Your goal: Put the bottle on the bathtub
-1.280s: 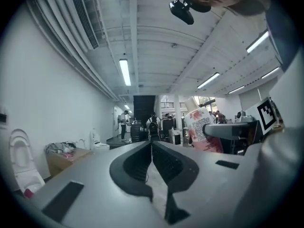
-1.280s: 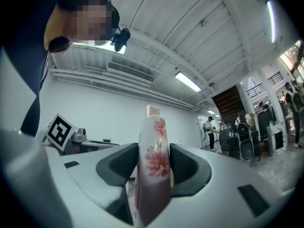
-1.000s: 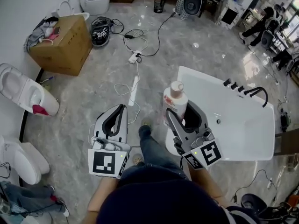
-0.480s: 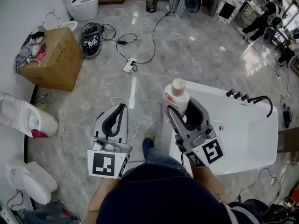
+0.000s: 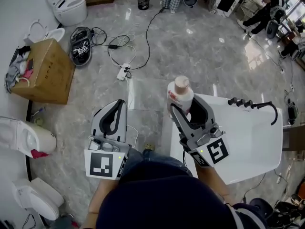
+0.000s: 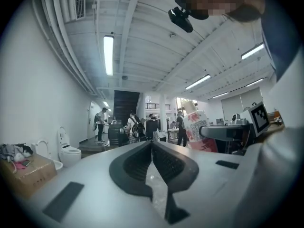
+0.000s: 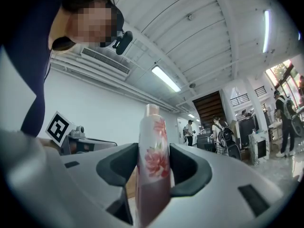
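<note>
The white bathtub (image 5: 248,144) fills the lower right of the head view. Its flat rim makes a corner at the upper left, and a dark faucet (image 5: 261,107) stands on the far rim. The right hand-held gripper (image 5: 184,110) is closed on the bottle (image 5: 180,95) and holds it upright over that corner, at the edge where the tub meets the grey marble floor (image 5: 190,46). Whether the bottle's base touches the rim cannot be told. The basin to the right of the bottle is bare and wide. To the left, open floor lies between the tub and the left hand-held gripper (image 5: 118,109).

In the left gripper view, the left hand-held gripper (image 6: 151,145) has its jaws together with nothing between them. It is held well apart from the tub, over the floor.

Farther out, a power strip (image 5: 123,72) with trailing cables lies on the floor. A cardboard box (image 5: 44,73) and a toilet (image 5: 27,137) stand by the left wall.

In the right gripper view the bottle (image 7: 153,160) is tall and slim. It has a white body with a red flower print, a darker pink lower part and a pale pink cap. The dark pads press it on both sides at mid-height.
</note>
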The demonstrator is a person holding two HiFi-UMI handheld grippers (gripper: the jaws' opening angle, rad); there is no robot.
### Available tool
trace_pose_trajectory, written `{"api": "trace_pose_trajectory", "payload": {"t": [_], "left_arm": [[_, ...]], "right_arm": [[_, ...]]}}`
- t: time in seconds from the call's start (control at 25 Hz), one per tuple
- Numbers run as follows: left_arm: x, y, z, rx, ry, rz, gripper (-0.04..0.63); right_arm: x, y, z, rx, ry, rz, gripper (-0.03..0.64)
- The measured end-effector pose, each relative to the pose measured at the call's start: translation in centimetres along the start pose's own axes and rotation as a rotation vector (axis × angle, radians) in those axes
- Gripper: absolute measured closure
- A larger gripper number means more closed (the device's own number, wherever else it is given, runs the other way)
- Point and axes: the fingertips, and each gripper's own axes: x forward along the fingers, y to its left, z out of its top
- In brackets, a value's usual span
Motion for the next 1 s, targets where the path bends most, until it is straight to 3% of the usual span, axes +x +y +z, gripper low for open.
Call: {"api": "trace_pose_trajectory", "payload": {"t": [0.28, 0.56, 0.72, 1.0], "left_arm": [[7.1, -0.6, -0.6, -0.004, 0.017, -0.110, 0.566], [17.1, -2.9, -1.5, -0.008, 0.016, -0.306, 0.566], [24.1, -5.0, -2.0, 0.006, 0.017, -0.485, 0.566], [35.0, -8.8, -0.9, 0.076, -0.006, -0.866, 0.566]], "right_arm": [[0.2, -5.7, -1.5, 0.011, 0.022, -0.124, 0.394], [-0.5, -12.4, -3.1, -0.013, 0.037, -0.323, 0.394], [-0.4, -16.7, -3.8, -0.034, 0.029, -0.478, 0.394], [1.7, -24.2, -4.5, -0.071, 0.001, -0.743, 0.394]]}}
